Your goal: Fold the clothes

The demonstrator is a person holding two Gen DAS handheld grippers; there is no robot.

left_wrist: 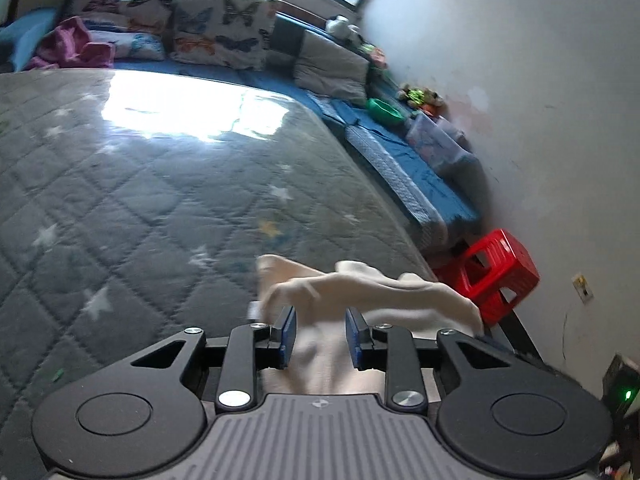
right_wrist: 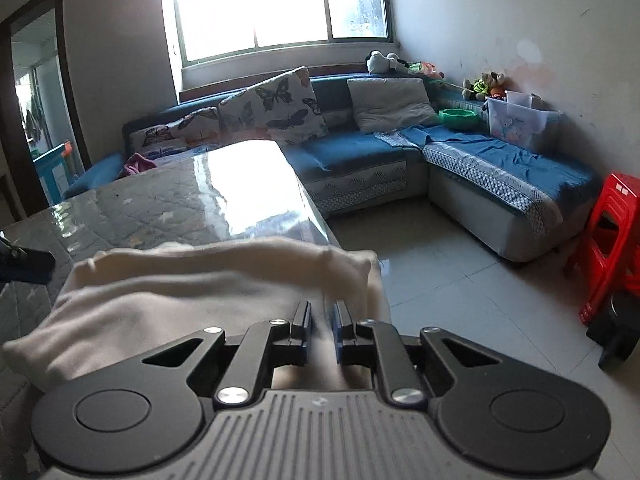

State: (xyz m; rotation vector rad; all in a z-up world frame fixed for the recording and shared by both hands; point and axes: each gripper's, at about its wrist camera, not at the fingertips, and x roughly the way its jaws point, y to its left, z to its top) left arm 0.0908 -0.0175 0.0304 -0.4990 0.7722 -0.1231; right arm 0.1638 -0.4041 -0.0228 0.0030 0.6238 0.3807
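Cream-coloured clothing (right_wrist: 192, 300) was seen bunched at the near edge of the quilted, star-patterned table top (left_wrist: 120, 200), at about 6 o'clock in both wrist views, its far edge rolled into a thick ridge and one corner hanging over the table's right side. The step in hand was judged to be the end of a fold, with the cloth being let go after a layer had been carried over. The left gripper (left_wrist: 321, 338) was held just above the garment with its blue pads set apart by a moderate gap; cloth lay below and between them, but no pressing on it could be made out, so the fabric was taken as released there. The right gripper (right_wrist: 321, 330) was seen with its pads close together, a narrow strip of cream fabric apparently pinched in the slim gap, though the blur left this less than certain. The next move was judged to call for that last pinch to be freed, the ridge at 12 o'clock of the pile to be flattened, and a fresh edge to be gripped by both tools so that the overhanging corner near the red stool (left_wrist: 496, 276) at 3 o'clock could be brought onto the table.
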